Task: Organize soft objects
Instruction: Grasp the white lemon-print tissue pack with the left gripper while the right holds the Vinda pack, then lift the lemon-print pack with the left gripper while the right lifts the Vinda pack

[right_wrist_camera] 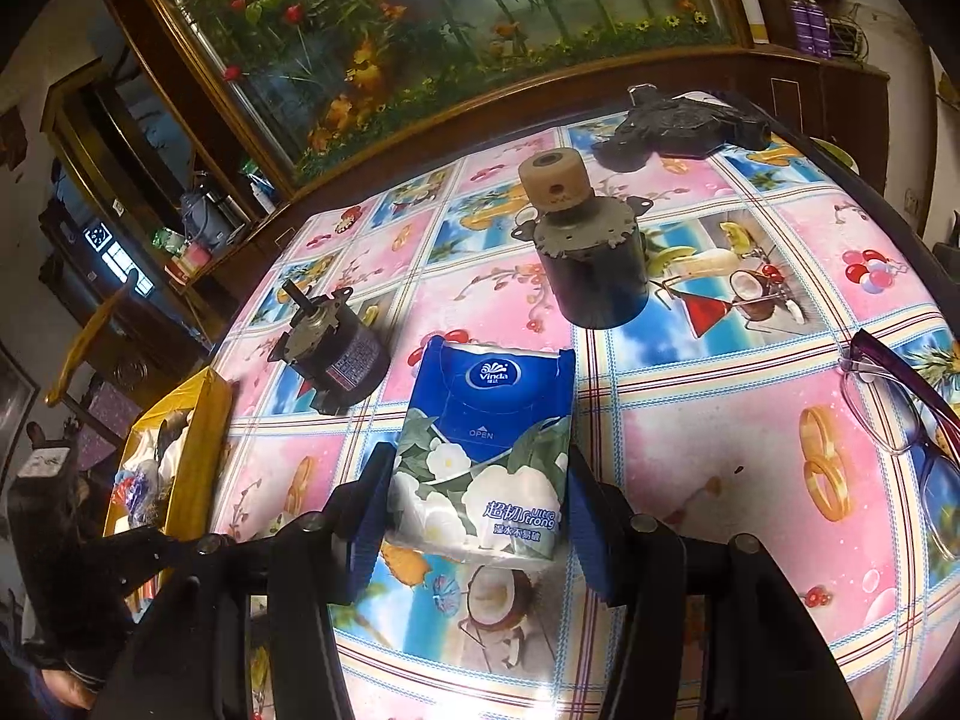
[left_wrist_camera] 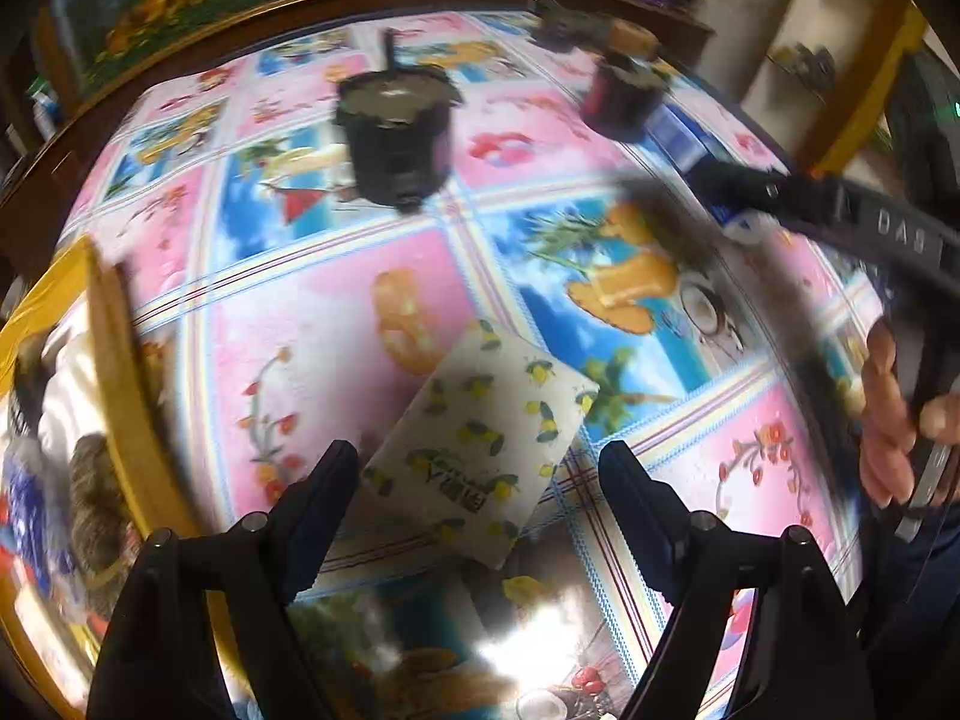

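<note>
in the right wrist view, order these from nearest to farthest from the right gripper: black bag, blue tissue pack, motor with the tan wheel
1. blue tissue pack, between the right gripper fingers.
2. motor with the tan wheel, beyond the pack, mid-table.
3. black bag, at the table's far edge.

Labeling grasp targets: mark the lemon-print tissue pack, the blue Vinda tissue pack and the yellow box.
lemon-print tissue pack [left_wrist_camera: 480,444], left wrist view, middle of its top face
blue Vinda tissue pack [right_wrist_camera: 486,450], right wrist view, middle of its front
yellow box [right_wrist_camera: 201,456], right wrist view, near wall
</note>
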`<state>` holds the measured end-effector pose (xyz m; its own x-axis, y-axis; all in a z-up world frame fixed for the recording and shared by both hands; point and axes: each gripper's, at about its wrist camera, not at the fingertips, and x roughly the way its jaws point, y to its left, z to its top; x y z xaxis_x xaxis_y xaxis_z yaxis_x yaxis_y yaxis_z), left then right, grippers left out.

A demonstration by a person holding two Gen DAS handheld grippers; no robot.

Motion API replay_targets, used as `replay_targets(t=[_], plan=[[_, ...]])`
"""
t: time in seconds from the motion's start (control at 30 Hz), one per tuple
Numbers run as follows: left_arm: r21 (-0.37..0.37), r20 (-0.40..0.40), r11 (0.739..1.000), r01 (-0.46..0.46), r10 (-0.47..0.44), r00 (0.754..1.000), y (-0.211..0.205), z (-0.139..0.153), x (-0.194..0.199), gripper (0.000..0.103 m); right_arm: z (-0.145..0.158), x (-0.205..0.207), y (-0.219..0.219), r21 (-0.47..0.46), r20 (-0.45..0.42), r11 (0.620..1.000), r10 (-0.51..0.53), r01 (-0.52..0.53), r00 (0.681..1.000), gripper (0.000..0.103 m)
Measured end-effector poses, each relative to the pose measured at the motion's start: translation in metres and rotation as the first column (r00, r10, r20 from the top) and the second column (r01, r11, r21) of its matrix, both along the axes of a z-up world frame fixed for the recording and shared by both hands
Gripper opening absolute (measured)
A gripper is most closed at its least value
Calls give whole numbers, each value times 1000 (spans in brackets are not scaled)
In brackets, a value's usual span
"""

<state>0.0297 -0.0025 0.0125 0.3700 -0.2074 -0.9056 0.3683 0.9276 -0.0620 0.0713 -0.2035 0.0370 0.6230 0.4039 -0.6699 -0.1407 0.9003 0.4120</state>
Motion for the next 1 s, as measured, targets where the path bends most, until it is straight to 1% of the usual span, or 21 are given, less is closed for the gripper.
replay_targets(t=[0.03,0.1,0.13,0.17,0.23,0.27,0.3,0.33,0.37,0.43,0.5,0.53,0.6,0.63,0.67,0.7,0.73,0.77,0.93,1.0], plan=[[21,-10,1000,16,-16,1000,-3,-4,1,81,0,0,1,0,0,1000,4,-4,1000,58],[45,-10,999,8,-8,1000,-6,-10,5,81,0,-1,3,-8,2,1000,13,-13,1000,58],[53,-10,999,-8,8,1000,-7,-12,6,81,0,-1,4,-13,2,1000,17,-17,1000,58],[60,10,998,-35,34,999,-6,-11,8,81,0,-1,6,-20,3,1000,24,-24,1000,58],[36,30,995,-97,96,995,-2,-11,9,81,0,-2,10,-30,4,999,32,-32,999,58],[12,35,992,-128,128,991,1,-11,10,76,-1,-2,12,-39,3,999,38,-38,999,58],[11,50,988,-156,155,987,2,-10,11,73,-1,-2,15,-51,2,998,45,-45,999,58],[25,73,979,-200,198,978,4,-10,11,62,-2,-3,18,-64,1,997,50,-50,999,58],[33,90,970,-241,237,967,6,-9,13,55,-3,-4,22,-81,0,995,56,-56,998,58],[0,97,944,-331,330,939,15,-8,15,55,-5,-5,30,-119,-2,990,79,-79,997,58],[-10,103,932,-363,362,926,16,-8,16,55,-7,-8,39,-160,-2,982,98,-97,995,58],[-5,107,930,-367,365,925,15,-8,14,55,-9,-9,45,-188,-2,976,113,-111,994,58],[17,117,935,-354,349,930,10,-8,11,56,-13,-11,53,-236,-9,963,135,-134,991,58],[19,118,937,-349,345,931,9,-8,9,61,-15,-12,57,-260,-16,955,144,-143,989,58],[15,117,937,-348,344,932,8,-9,7,70,-17,-12,61,-281,-25,948,151,-152,988,58],[17,118,938,-346,342,932,8,-10,6,75,-19,-12,63,-290,-30,944,158,-160,987,58],[21,125,938,-345,340,932,7,-12,6,83,-21,-12,65,-298,-36,940,165,-168,986,58],[16,133,938,-347,342,930,7,-13,3,86,-22,-12,66,-304,-40,937,166,-170,985,58],[5,162,938,-347,341,926,6,-14,1,86,-27,-9,67,-323,-69,931,156,-170,985,58],[-5,188,939,-343,338,922,6,-14,-2,79,-29,-8,67,-327,-79,930,151,-169,985,58]])
